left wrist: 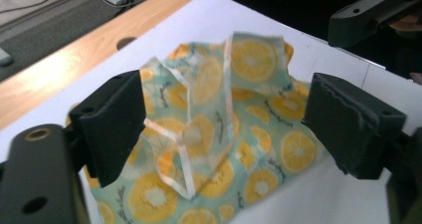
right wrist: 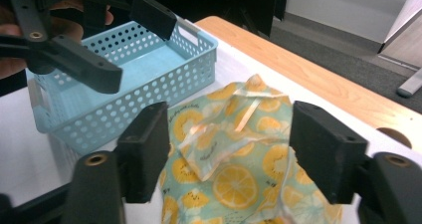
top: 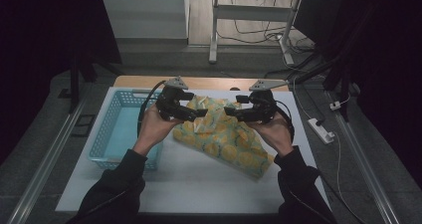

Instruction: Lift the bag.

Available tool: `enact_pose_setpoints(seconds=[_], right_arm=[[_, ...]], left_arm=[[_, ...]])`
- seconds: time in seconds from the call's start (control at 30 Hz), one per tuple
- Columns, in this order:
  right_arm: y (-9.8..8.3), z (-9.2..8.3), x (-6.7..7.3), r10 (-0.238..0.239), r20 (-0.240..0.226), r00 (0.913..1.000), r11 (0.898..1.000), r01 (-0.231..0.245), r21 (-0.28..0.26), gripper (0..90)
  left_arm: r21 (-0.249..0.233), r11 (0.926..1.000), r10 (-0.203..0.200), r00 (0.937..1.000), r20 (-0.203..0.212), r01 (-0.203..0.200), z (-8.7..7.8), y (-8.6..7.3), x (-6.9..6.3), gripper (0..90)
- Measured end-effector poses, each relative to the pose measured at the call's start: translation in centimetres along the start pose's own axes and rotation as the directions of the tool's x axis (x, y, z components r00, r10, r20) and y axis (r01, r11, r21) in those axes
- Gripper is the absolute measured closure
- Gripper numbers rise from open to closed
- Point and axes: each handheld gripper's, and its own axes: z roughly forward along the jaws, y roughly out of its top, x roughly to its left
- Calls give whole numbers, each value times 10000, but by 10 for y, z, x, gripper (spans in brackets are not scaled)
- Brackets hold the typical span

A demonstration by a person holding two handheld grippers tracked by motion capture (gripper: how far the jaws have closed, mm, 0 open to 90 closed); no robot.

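Lemon-print cloth (left wrist: pixel 239 134), open left gripper (left wrist: pixel 219 129) fingers

A light blue perforated plastic basket (top: pixel 115 134) sits at the left of a white tabletop (top: pixel 194 179). Beyond the white surface runs a strip of pale wood (top: pixel 139 81). On the grey floor to the right lies a white power strip (top: pixel 322 130); dark cables (top: pixel 259 35) trail near metal table legs (top: pixel 215 30).
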Motion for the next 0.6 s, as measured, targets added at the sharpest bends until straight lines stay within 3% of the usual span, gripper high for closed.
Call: enact_pose_setpoints(seconds=[0.13, 0.27, 0.47, 0.6], right_arm=[[-9, 3, 4, 92, 1, 10000, 9999, -92, -95, 229], [-16, 8, 9, 44, 270, 9996, 9999, -42, -93, 132], [-28, 14, 14, -56, 236, 9997, 10000, 55, 35, 86], [-34, 17, 15, -204, 115, 9997, 9995, 200, 263, 75]], left_arm=[[85, 10000, -38, 9999, -97, 39, 0, -14, -3, 125], [95, 9998, -154, 9998, 92, 154, 0, -27, -5, 72], [5, 9997, -233, 9987, 461, 233, 4, -47, -6, 13], [-32, 9999, -107, 9991, 400, 109, 5, -58, -7, 0]])
